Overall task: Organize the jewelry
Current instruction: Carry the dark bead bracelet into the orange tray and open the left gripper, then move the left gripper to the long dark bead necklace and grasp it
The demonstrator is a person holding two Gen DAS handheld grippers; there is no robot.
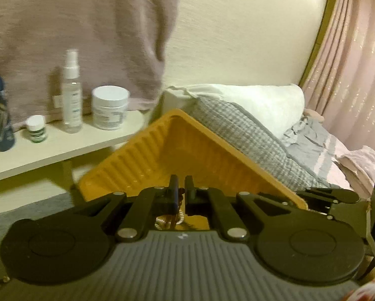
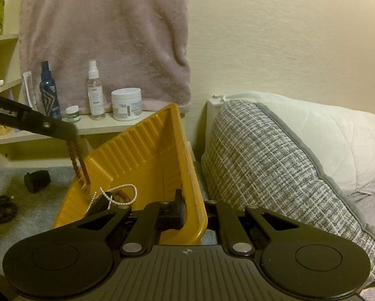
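Yellow tray (image 2: 147, 155): ribbed plastic, tilted, lower centre of the right wrist view, on grey bedding (image 2: 17, 175); also centre of the left wrist view (image 1: 187, 150).

Right gripper (image 2: 187, 208): jaws closed on the tray's right rim, one finger inside the wall, the other outside.

Left gripper (image 1: 181, 188): jaws pressed nearly together, pinching a brown-gold twisted chain (image 1: 179, 202). In the right wrist view this gripper (image 2: 71, 131) enters from the left edge; the chain (image 2: 78, 165) hangs from its tips, lower end reaching just inside the tray's left edge.

Pearl strand (image 2: 117, 195): white beads, looped, lying in the tray near a small dark item that is too unclear to name.

Dark beaded piece (image 2: 0, 207): heaped on the bedding, lower left, apart from the tray.

Small black object (image 2: 37, 180): on the bedding, left of the tray.

Shelf (image 2: 99, 125): behind the tray, bearing a dark blue bottle (image 2: 49, 92), clear spray bottle (image 2: 95, 92), white jar (image 2: 126, 104) and small jar (image 2: 73, 114).

Pink towel (image 2: 107, 37): hanging above the shelf.

Checked cushion (image 2: 275, 165): right of the tray, white pillow (image 2: 325, 138) behind.
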